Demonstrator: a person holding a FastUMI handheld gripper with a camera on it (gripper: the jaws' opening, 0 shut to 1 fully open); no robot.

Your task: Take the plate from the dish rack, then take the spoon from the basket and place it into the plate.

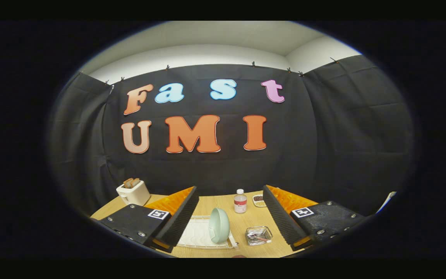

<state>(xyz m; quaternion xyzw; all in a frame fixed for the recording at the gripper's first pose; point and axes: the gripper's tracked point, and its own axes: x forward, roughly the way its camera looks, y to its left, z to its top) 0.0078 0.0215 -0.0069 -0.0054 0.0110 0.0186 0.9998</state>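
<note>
Gripper (229, 217) held above a wooden table (254, 223), jaws spread wide and holding nothing, fingers (176, 217) well apart on either side of the table's middle.

Between the fingers, nearer the left one: white wire dish rack (198, 236), flat and low on the wood, with a pale green plate (219, 225) standing upright on edge at its right side, hollow face turned left. Rest of the rack bare as far as can be seen; its left part hidden behind the left finger.

Just right of the rack, apart from it: small wire basket (258, 235) with a spoon (257, 237) lying inside; handle and bowl hard to make out among the mesh and glints.

Beyond plate and basket, toward the table's far edge: clear bottle (240, 201) with white cap and red label, upright. Beside it to the right, small shallow dish (259, 200) with dark and light contents, too small to identify.

Far left corner of the table: cream toaster (133, 192) with two slices of toast sticking out of the slots.

Open wood between rack and bottle, and between basket and right finger. Far edge of the table close against the black cloth wall (323, 155).
</note>
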